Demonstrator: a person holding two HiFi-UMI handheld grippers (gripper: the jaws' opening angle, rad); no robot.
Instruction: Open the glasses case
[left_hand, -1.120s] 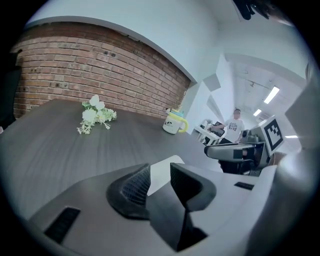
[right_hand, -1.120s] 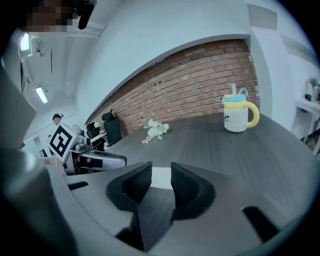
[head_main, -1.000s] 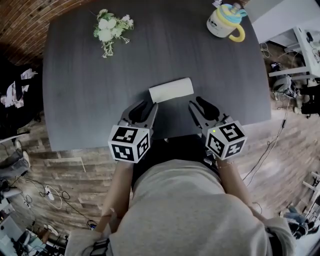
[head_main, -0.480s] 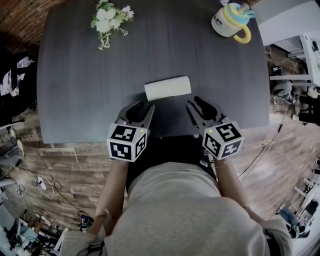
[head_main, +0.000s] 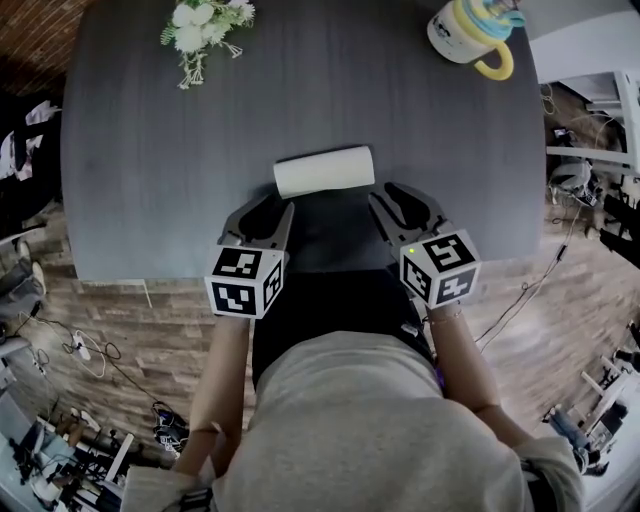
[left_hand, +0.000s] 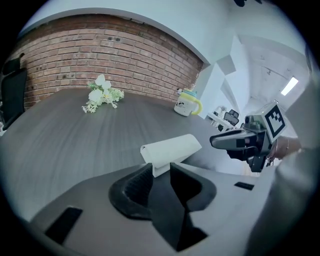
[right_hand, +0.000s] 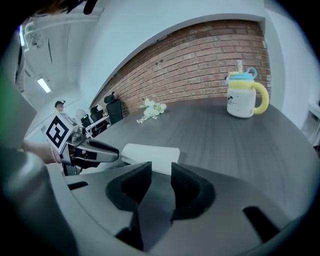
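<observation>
The white glasses case (head_main: 324, 171) lies closed near the front edge of the dark surface (head_main: 150, 150), with the left claw (head_main: 268, 211) and right claw (head_main: 391, 196) just short of its two ends, both with jaws apart and empty.

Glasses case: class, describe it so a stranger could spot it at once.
Start at the dark grey table. By the edge nearest the person lies the glasses case, a rounded bar. Unlike the flower sprig and yellow-handled mug at the far corners, it is plain white.
</observation>
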